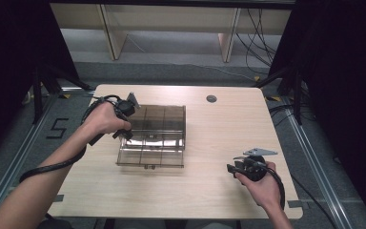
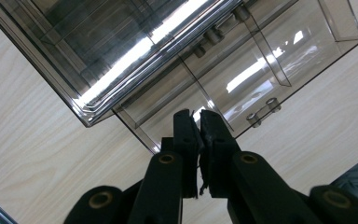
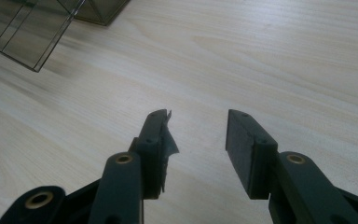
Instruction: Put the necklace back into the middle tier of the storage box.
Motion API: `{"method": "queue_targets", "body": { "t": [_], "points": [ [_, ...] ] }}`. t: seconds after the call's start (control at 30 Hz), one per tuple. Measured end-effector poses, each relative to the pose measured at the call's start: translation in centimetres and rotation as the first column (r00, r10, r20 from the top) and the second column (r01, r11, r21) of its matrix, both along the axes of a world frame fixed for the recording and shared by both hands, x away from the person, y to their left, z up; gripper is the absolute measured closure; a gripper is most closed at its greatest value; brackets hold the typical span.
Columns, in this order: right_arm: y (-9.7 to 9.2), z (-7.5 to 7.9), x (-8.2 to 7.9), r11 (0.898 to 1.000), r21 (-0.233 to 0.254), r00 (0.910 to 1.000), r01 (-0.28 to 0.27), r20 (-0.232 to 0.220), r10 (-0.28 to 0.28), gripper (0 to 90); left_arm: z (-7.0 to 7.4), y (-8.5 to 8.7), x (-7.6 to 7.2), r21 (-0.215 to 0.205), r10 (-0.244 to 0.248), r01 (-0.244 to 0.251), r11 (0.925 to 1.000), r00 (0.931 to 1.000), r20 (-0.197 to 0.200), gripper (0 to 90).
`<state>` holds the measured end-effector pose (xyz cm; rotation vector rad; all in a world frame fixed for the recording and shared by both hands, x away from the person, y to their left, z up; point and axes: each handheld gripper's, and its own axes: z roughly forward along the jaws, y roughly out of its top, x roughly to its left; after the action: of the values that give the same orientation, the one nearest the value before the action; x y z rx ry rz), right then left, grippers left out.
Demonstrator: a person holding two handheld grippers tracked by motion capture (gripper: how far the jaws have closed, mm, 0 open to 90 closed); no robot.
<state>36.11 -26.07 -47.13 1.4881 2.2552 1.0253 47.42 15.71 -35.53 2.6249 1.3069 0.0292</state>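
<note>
the clear smoke-tinted organiser box (image 1: 152, 136) lies left of centre on your surface (image 1: 219, 143), lid swung open toward the far side, thin dividers cutting its tray into compartments and small hinge barrels along the join. glare streaks run across the plastic in the left gripper view (image 2: 242, 70). your left hand-held gripper (image 1: 125, 133) sits at the box's left edge; its jaws are closed right up, and the tips sit at the rim of the tray wall (image 2: 195, 116), though you cannot tell whether they pinch it. your right hand-held gripper (image 1: 232, 168) rests well apart near the surface's near right corner, jaws standing wide with nothing between them (image 3: 198, 135). the surface is pale wood-grain with a round grommet (image 1: 211, 98) near its far edge. grey floor, metal rails (image 1: 9, 162), black curtains (image 1: 9, 52) and trailing cables (image 1: 257, 38) surround it.
</note>
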Motion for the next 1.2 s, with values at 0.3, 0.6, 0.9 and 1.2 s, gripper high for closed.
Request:
{"method": "queue_targets", "body": {
  "t": [0.3, 0.6, 0.9, 1.2],
  "points": [
    [-0.1, -0.1, 0.1, 1.0, 0.01, 0.9999, -0.007, 0.014, 0.007, 59.4, -0.8, 0.2, 0.1, 0.016, -0.003, 0.003, 0.9999, 0.9999, -0.014, 85.2],
    [0.1, 0.0, -0.1, 1.0, 0.006, 0.9996, 0.015, -0.023, -0.015, 59.5, -1.7, 0.3, -0.1, 0.023, -0.004, 0.005, 0.9997, 0.9996, -0.027, 85.2],
    [0.0, 0.0, 0.0, 1.0, 0.018, 0.9998, 0.009, -0.02, -0.009, 59.6, -2.6, 0.2, -0.2, 0.034, -0.018, 0.019, 0.9992, 0.999, -0.04, 85.2],
    [-0.1, -0.2, 0.2, 1.0, 0.012, 0.9999, -0.01, 0.006, 0.01, 60.1, -3.5, 0.1, -0.2, 0.034, -0.021, 0.023, 0.9992, 0.9985, -0.05, 85.2]
  ]
}}
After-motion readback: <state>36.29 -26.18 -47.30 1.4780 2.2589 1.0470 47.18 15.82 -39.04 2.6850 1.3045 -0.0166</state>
